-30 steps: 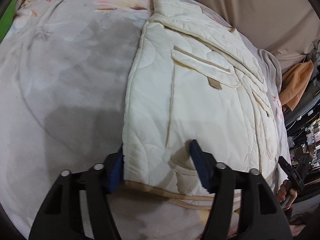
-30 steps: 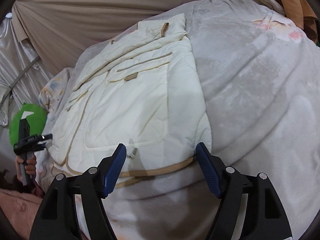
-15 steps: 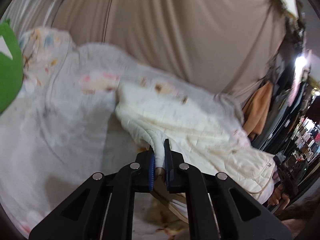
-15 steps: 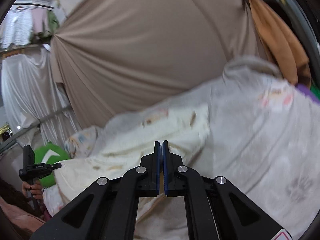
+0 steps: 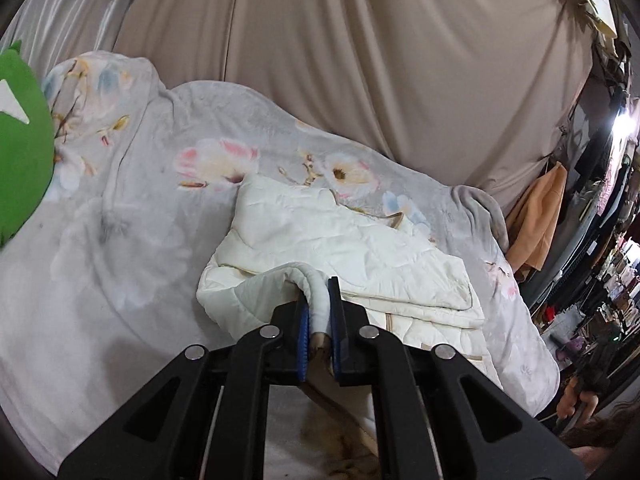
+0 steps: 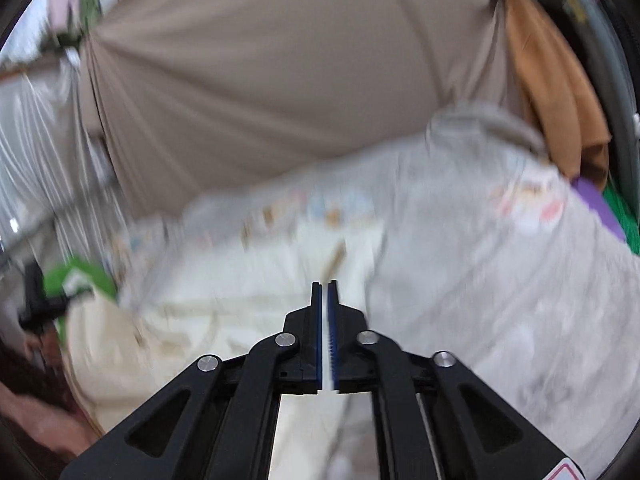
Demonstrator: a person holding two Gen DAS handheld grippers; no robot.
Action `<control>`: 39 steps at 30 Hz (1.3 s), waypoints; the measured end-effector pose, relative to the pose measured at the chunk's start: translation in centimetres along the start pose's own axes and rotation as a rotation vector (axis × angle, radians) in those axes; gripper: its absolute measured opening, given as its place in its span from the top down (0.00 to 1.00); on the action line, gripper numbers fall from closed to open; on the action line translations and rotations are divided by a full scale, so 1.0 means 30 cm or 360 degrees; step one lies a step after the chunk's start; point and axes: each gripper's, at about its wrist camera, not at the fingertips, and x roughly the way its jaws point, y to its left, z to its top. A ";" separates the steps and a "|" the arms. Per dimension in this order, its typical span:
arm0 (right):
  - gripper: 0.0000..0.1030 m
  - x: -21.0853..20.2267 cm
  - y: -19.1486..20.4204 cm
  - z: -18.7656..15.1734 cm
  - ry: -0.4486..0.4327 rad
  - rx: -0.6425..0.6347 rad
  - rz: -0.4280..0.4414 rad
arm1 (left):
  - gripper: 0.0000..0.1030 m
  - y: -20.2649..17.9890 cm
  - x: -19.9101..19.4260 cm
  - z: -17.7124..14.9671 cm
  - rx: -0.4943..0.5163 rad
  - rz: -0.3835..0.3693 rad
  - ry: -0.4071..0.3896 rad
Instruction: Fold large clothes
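1. The left gripper (image 5: pixel 319 312) pinches the rolled hem of the cream quilted jacket (image 5: pixel 344 256), lifting it.
2. The right gripper (image 6: pixel 325 312) is nearly closed on thin cream fabric; the view is blurred.
3. The jacket lies mid-bed on the floral blanket (image 5: pixel 132 216), with bare blanket to its left.

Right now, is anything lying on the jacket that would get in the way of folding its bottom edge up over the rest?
Nothing visible does. The left gripper is shut on the hem of the cream jacket, and the upper part lies bare on the floral blanket. The right gripper looks closed too, but its view is too blurred to tell more.
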 end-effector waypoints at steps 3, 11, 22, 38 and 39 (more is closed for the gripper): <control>0.59 0.093 0.002 -0.092 0.0404 -0.0116 0.0068 | 0.93 0.000 0.008 0.006 0.0018 -0.0028 -0.0004; 0.50 -0.035 -0.036 -0.381 0.0593 -0.0053 0.0415 | 0.93 -0.032 0.031 -0.016 0.0078 -0.0088 -0.0006; 0.93 0.033 0.079 -0.395 0.0448 0.0155 0.0514 | 0.93 -0.016 -0.026 -0.059 0.0038 -0.0121 -0.0037; 0.88 0.546 -0.130 0.516 -0.0200 0.0380 0.0230 | 0.86 0.083 0.696 0.446 0.0079 0.0327 0.0079; 0.79 0.610 -0.163 0.523 -0.0169 0.0484 0.0245 | 0.85 0.118 0.759 0.444 0.0046 0.0353 0.0158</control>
